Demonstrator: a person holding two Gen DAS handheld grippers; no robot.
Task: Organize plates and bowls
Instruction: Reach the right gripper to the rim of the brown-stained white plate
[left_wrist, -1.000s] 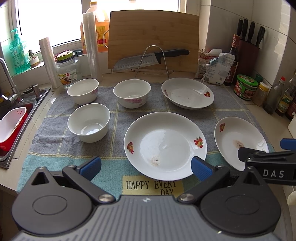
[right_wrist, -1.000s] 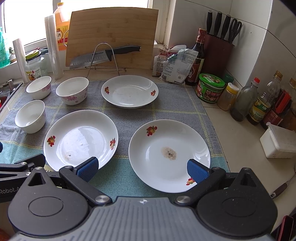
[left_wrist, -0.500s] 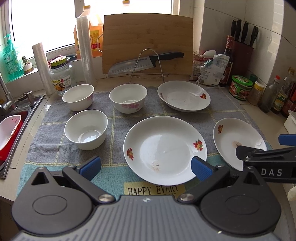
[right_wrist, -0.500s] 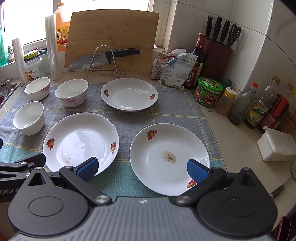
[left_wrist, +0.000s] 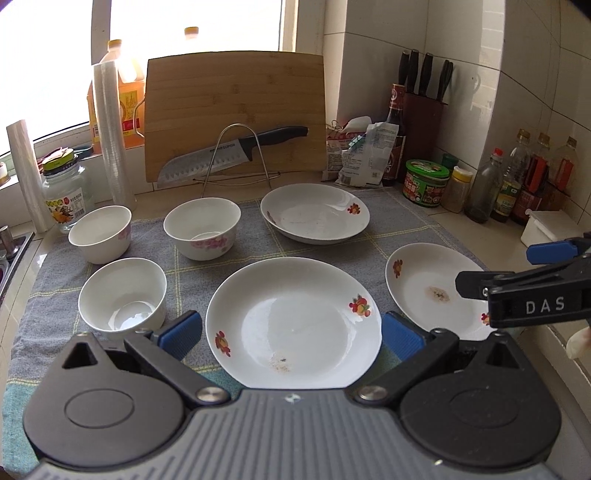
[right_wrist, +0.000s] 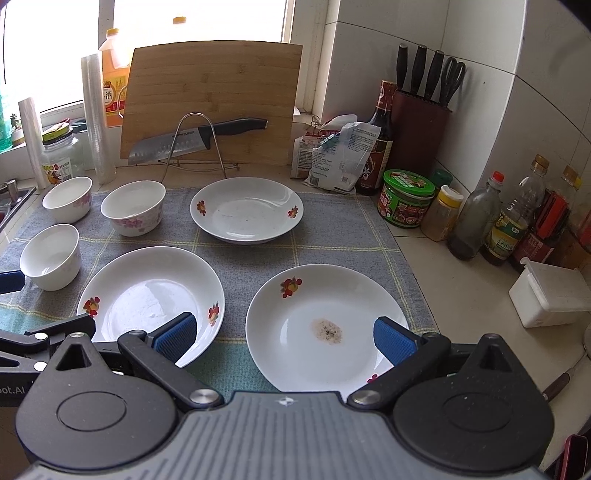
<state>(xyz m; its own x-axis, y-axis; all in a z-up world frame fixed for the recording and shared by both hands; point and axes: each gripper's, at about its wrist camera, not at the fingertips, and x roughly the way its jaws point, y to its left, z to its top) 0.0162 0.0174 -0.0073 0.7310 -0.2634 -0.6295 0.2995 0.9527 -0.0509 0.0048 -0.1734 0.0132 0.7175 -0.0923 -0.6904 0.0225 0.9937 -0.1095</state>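
Gleaming white flowered plate (left_wrist: 293, 317)

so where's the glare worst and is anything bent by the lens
Left wrist view: the window is blown out white, and the near plate carries a soft sheen. Right wrist view: the window is overexposed too, and the wall tiles curve from fisheye distortion. Both views darken at the corners.

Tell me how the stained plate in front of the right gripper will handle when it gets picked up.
The stained plate looks glazed and glossy, so it is probably slick between the pads. It seems rigid ceramic, likely to chip if knocked against the neighbouring plate. Its shallow sloped rim may tilt when pinched at one edge by the right gripper.
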